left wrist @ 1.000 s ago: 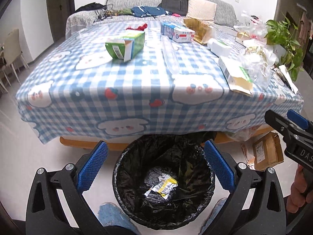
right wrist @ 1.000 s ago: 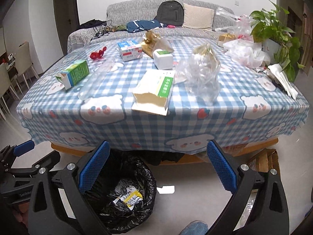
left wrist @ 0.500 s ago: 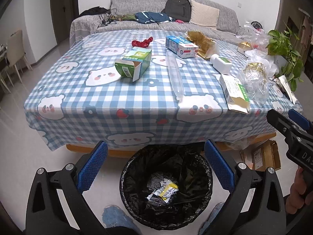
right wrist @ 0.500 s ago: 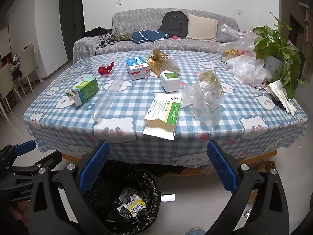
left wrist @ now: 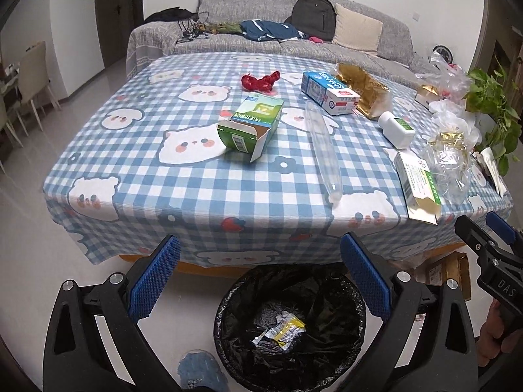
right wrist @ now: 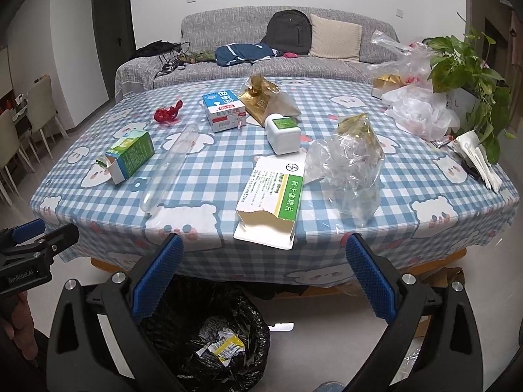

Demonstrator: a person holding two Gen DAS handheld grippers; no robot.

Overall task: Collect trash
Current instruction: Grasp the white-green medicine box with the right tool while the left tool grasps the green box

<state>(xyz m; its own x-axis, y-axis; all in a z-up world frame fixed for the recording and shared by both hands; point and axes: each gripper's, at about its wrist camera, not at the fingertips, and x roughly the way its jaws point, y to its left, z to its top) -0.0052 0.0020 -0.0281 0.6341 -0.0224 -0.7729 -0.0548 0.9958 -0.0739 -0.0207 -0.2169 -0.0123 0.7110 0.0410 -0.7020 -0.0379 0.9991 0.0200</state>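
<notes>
Three cardboard boxes on the blue checked tablecloth point(right wrist: 327, 98): green-and-white carton point(left wrist: 251, 127), blue-and-white box point(right wrist: 224, 110), torn green-striped medicine box point(right wrist: 271, 202). One black-lined round trash bin point(left wrist: 289, 330) below, holding one yellow-and-white wrapper point(left wrist: 281, 328). Left gripper point(left wrist: 260, 281) and right gripper point(right wrist: 264, 281) spread wide, empty.

the left claw's arms are covering the near rim of the trash bin point(left wrist: 228, 303) in the left wrist view. the tabletop's cloth point(right wrist: 327, 251) is hiding the bin's far rim in the right wrist view. the print on the yellow wrapper point(left wrist: 287, 328) is staying too small to read.
</notes>
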